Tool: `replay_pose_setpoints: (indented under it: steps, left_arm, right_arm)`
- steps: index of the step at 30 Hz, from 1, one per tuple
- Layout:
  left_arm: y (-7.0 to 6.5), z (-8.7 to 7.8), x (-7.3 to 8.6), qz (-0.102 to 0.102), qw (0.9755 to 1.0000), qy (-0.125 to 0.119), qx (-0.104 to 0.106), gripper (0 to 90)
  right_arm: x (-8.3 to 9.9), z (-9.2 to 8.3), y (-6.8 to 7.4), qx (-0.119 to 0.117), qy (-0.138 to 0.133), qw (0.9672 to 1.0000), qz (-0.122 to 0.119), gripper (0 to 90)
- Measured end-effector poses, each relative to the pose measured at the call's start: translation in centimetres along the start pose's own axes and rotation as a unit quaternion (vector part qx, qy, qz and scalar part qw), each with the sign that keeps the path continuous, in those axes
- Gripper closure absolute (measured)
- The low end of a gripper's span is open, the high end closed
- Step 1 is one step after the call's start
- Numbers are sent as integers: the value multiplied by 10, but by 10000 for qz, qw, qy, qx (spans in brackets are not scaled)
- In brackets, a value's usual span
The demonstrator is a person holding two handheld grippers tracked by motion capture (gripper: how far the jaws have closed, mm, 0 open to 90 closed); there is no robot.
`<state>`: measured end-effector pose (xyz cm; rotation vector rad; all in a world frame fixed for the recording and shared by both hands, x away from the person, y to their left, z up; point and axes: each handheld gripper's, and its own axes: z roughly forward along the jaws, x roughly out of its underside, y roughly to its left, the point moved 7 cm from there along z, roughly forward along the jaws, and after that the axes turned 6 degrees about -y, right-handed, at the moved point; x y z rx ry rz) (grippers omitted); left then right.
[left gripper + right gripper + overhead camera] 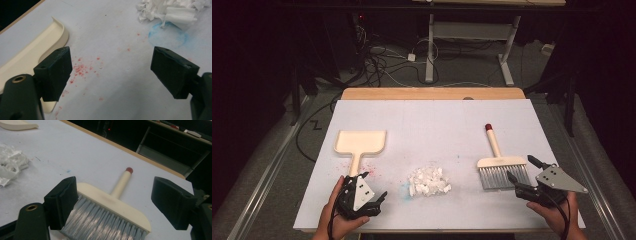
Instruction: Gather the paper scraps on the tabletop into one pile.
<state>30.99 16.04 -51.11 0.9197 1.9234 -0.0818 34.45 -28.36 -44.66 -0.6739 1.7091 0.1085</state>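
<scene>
A cream dustpan (360, 141) lies at the left of the white sheet, its handle toward me. My left gripper (374, 185) sits at the end of that handle, open, with bare sheet between its jaws (111, 72) and the dustpan (37, 47) beside its left jaw. A cream brush (501, 162) with grey bristles and a red-tipped handle lies at the right. My right gripper (520, 167) is open by the bristles, its jaws either side of the brush head (112, 205). A pile of white paper scraps (428, 181) lies between the two.
The white sheet (437, 120) covers a wooden table whose far edge (432, 93) shows. Red specks (80, 68) and a blue ring mark (167, 35) stain the sheet near the left gripper. Beyond the table stand a desk frame (430, 45) and floor cables.
</scene>
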Motion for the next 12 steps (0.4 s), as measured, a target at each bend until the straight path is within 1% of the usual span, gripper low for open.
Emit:
replay_pose_setpoints:
  steps: [3,5,12]
  left_arm:
    - [0,0,0,4,10000,11,1,168]
    - [-1,0,0,18,10000,21,-12,168]
    - [0,4,0,49,10000,68,36,168]
  right_arm:
    - [1,2,-1,-16,77,10000,2,214]
    - [1,2,-1,-24,52,10000,39,215]
    - [1,3,2,-32,67,10000,-17,218]
